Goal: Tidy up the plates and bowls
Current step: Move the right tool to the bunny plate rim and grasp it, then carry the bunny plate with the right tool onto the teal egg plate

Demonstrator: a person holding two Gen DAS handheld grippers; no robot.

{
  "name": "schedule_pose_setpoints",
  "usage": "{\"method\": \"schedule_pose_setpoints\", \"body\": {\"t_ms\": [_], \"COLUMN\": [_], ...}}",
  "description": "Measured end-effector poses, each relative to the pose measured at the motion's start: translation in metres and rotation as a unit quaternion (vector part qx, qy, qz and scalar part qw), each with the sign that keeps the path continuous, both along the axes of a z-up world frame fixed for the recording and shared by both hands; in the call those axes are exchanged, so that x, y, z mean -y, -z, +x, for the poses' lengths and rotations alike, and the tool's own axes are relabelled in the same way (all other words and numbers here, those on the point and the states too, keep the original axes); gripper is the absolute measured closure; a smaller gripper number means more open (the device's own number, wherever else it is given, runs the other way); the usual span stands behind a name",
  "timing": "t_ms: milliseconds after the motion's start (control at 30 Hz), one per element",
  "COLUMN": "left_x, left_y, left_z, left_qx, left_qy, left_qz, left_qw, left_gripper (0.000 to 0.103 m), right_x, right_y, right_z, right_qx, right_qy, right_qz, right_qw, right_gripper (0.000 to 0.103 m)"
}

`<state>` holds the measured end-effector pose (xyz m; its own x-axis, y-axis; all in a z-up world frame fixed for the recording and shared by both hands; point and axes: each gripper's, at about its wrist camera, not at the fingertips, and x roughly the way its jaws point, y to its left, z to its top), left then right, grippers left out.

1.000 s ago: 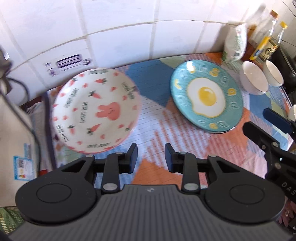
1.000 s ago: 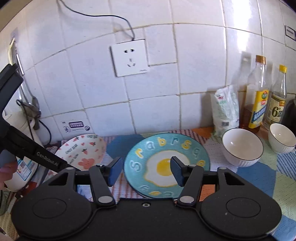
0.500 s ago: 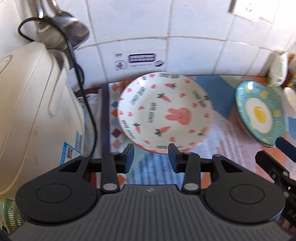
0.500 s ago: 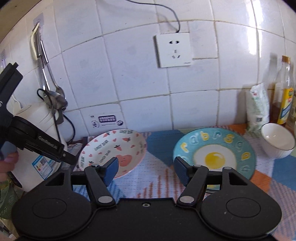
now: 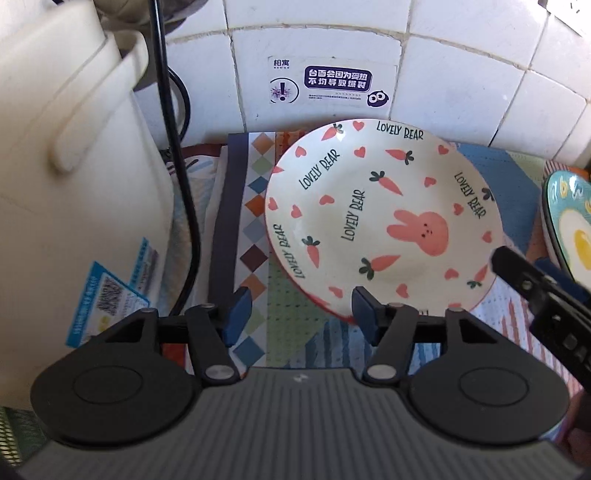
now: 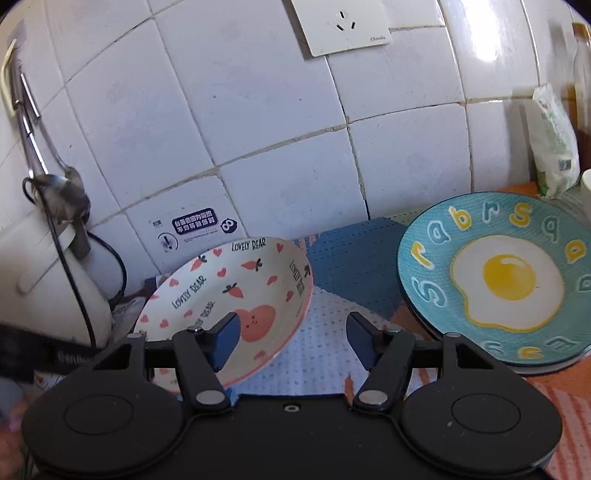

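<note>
A white bunny-and-carrot plate [image 5: 369, 214] lies on the patterned mat; it also shows in the right wrist view [image 6: 229, 295]. My left gripper [image 5: 301, 314] is open, its jaws at the plate's near-left rim, the right pad just over the rim. My right gripper [image 6: 290, 339] is open, its left pad over the plate's right edge, and its finger shows in the left wrist view [image 5: 535, 291]. A blue fried-egg plate [image 6: 502, 277] sits to the right on a stack.
A cream rice cooker [image 5: 66, 192] with a black cord [image 5: 181, 192] stands close at the left. A tiled wall [image 6: 258, 110] with a socket [image 6: 343, 26] lies behind. A white bag [image 6: 554, 144] and a bottle stand far right.
Both grippers have moved left and closer to the bunny plate. The left gripper's jaws have opened wider. The white bowls have left the views.
</note>
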<state>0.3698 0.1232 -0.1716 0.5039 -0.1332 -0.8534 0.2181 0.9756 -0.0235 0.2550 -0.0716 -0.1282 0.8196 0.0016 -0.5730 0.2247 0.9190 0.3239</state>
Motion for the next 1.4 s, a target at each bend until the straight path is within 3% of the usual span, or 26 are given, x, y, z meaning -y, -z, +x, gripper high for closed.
{"method": "schedule_pose_setpoints", "body": {"t_ms": [100,133,167,333,400,467,567,733,933,1133,1400], "left_x": [-0.004,-0.005,-0.004,-0.001,-0.001,0.0,0.004,-0.003,-0.004,-0.006,-0.002], "left_y": [0.003,0.003,0.005,0.014,0.018,0.019,0.019,0.022,0.016,0.003,-0.023], "left_z": [0.006,0.008,0.011,0.021,0.024,0.025,0.025,0.025,0.031,0.021,-0.003], "left_qx": [-0.002,-0.003,-0.004,-0.013,-0.02,-0.013,-0.002,-0.003,-0.028,-0.016,-0.004], "left_qy": [-0.004,-0.007,-0.008,-0.019,-0.024,-0.023,-0.007,-0.03,-0.04,0.006,0.045], "left_qz": [-0.043,-0.048,-0.05,-0.044,-0.041,-0.026,-0.021,-0.049,-0.035,-0.034,-0.031], "left_qw": [0.9991,0.9988,0.9987,0.9988,0.9987,0.9993,0.9997,0.9984,0.9982,0.9993,0.9985], "left_gripper": [0.04,0.04,0.04,0.043,0.05,0.058,0.067,0.071,0.073,0.077,0.077], "right_x": [0.004,0.006,0.008,0.005,0.006,0.007,0.008,0.019,0.016,0.019,0.021], "right_y": [0.012,0.016,0.019,0.03,0.032,0.034,0.036,0.043,0.037,0.027,0.008], "right_z": [0.012,0.014,0.017,0.025,0.027,0.03,0.036,0.045,0.044,0.037,0.007], "right_qx": [-0.016,-0.019,-0.02,-0.04,-0.041,-0.045,-0.048,-0.037,-0.046,-0.054,-0.04], "right_qy": [0.01,0.003,-0.007,-0.006,-0.005,-0.005,0.005,0.008,-0.012,-0.049,-0.057], "right_qz": [0.039,0.059,0.08,0.1,0.106,0.11,0.103,0.127,0.113,0.101,0.08], "right_qw": [0.999,0.998,0.997,0.994,0.994,0.993,0.993,0.991,0.992,0.992,0.994], "right_gripper": [0.037,0.043,0.052,0.063,0.068,0.081,0.088,0.091,0.088,0.085,0.083]}}
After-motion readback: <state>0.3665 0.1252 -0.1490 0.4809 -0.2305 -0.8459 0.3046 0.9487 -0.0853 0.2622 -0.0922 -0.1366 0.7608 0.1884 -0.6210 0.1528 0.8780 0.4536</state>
